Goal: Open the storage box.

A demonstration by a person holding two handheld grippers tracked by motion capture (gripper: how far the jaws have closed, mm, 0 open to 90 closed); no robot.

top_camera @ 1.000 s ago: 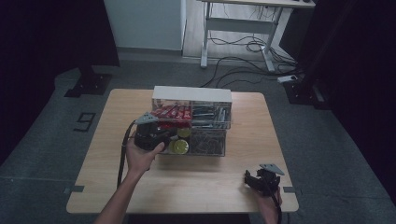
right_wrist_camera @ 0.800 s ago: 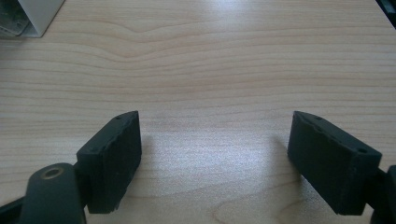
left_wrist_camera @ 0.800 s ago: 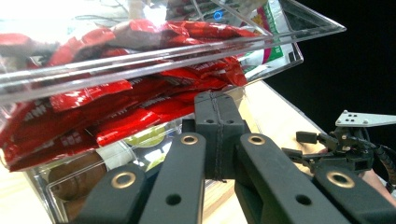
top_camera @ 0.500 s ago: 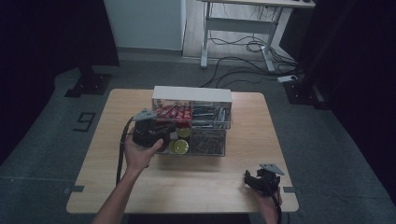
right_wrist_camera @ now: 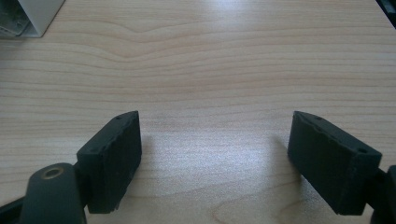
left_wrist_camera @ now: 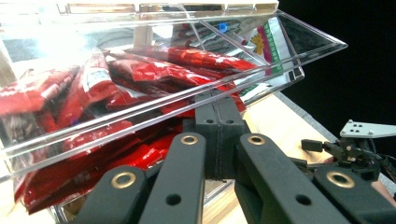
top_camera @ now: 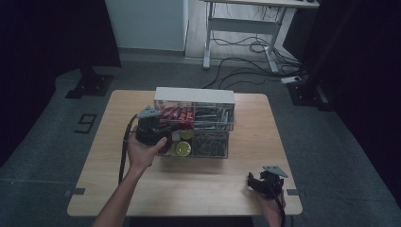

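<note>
A wooden table (top_camera: 198,189) carries a clear two-level organizer (top_camera: 195,125) near its far middle. The upper left compartment holds red sachets (left_wrist_camera: 140,74), and its clear front wall (left_wrist_camera: 154,109) tilts out over the left gripper (left_wrist_camera: 219,116). That gripper's jaws are pressed together, their tips right at the lower edge of this wall, just under the sachets; whether they pinch anything cannot be told. The left hand (top_camera: 142,151) reaches forward from the near left. The right gripper (right_wrist_camera: 215,149) rests at the near right corner, jaws spread over bare wood.
</note>
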